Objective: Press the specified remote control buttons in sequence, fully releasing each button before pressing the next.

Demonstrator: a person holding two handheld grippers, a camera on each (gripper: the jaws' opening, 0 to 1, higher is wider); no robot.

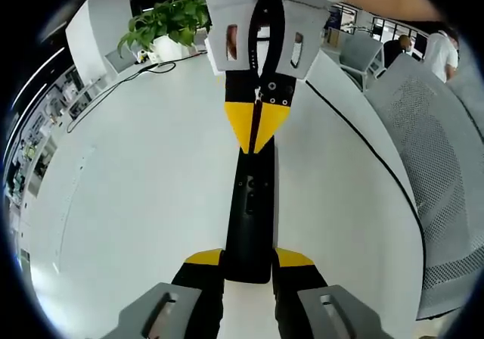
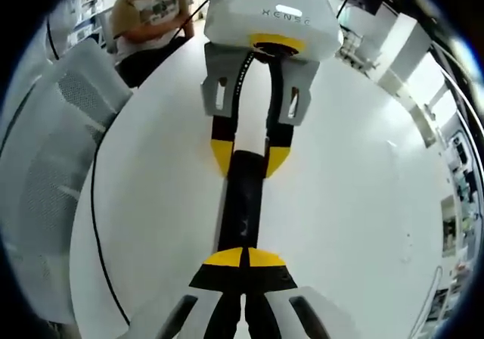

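Observation:
A slim black remote lies lengthwise on the white table. In the left gripper view, my left gripper is shut on the remote's near end, one yellow-tipped jaw on each side. My right gripper comes in from the top, its yellow tips pressed together and resting on the remote's far end. In the right gripper view, the right gripper is shut, with its tips on the top face of the remote. The left gripper clamps the other end.
A potted plant stands at the table's far edge, and a black cable runs from near it. Grey mesh chairs flank the table. A person sits beyond it. Another black cable follows the table's rim.

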